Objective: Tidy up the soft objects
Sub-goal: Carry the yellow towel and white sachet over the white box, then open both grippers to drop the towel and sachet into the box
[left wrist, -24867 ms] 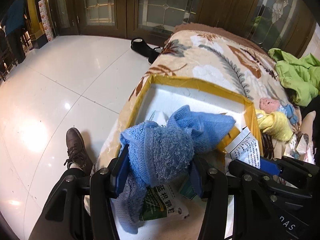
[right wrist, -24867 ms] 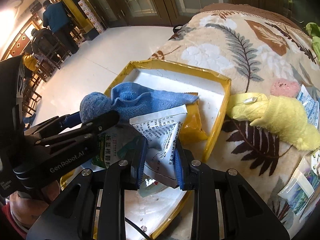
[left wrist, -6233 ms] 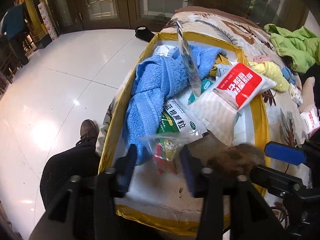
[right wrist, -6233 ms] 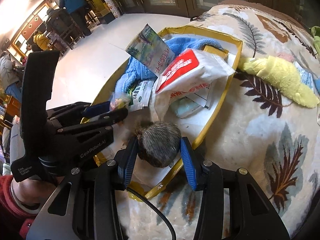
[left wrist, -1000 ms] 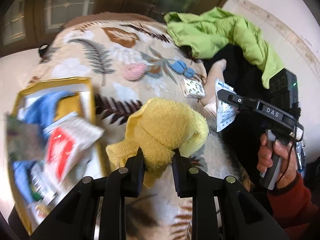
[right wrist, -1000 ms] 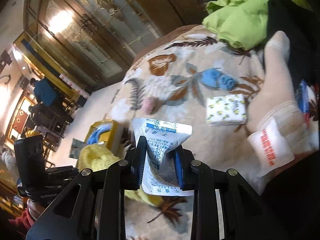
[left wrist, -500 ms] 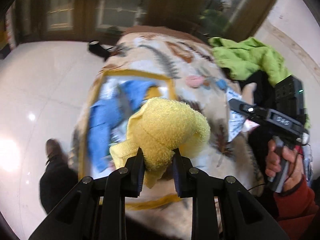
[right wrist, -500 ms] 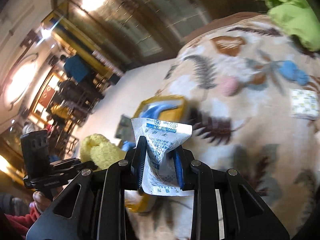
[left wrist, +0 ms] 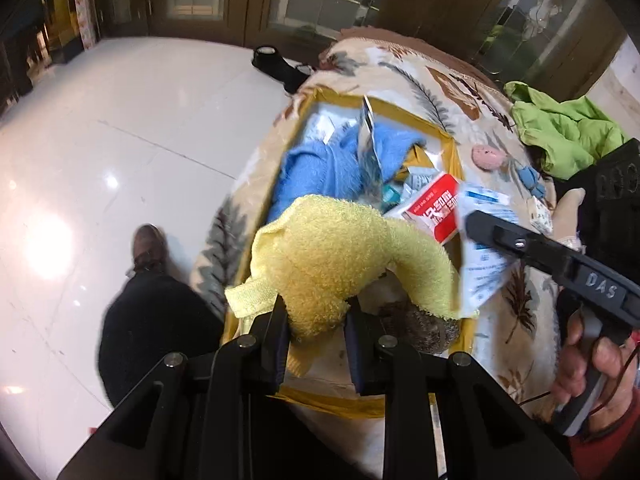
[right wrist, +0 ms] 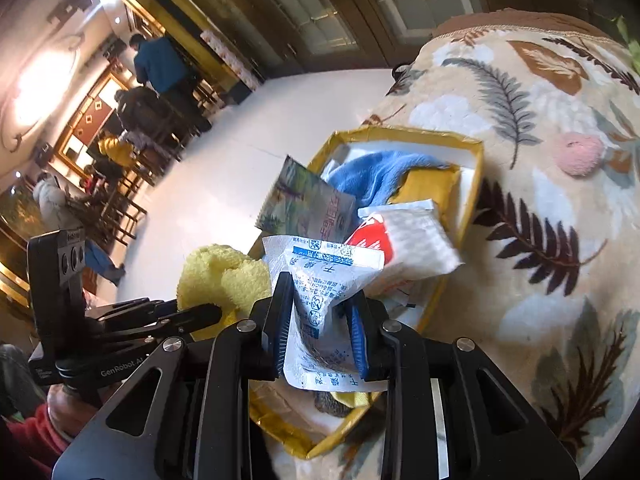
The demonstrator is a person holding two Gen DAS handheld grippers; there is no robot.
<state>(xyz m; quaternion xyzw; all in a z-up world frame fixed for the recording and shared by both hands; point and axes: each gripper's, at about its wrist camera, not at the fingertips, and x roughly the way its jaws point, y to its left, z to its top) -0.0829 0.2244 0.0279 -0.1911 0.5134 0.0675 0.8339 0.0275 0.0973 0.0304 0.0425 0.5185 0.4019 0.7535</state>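
My left gripper (left wrist: 316, 320) is shut on a yellow towel (left wrist: 340, 252), held above the near end of the yellow-rimmed box (left wrist: 454, 152). My right gripper (right wrist: 320, 320) is shut on a white printed packet (right wrist: 320, 276), also over the box's near end (right wrist: 472, 184). The box holds a blue towel (left wrist: 320, 164), a red-and-white pouch (left wrist: 434, 206), an upright printed sachet (right wrist: 308, 200) and a grey furry ball (left wrist: 420, 326). In the right wrist view the yellow towel (right wrist: 222, 276) sits just left of the packet. In the left wrist view the packet (left wrist: 486, 256) hangs beside the towel.
The box lies on a leaf-patterned blanket (right wrist: 540, 120) at its edge, above a glossy white floor (left wrist: 100, 140). A pink puff (right wrist: 580, 154), a small blue item (left wrist: 530, 178) and green clothing (left wrist: 560, 128) lie farther along. A shoe (left wrist: 148, 246) and dark trouser leg are below.
Both grippers swung from the far side of the blanket back over the box, carrying the yellow towel and the white packet. Both grips are unchanged.
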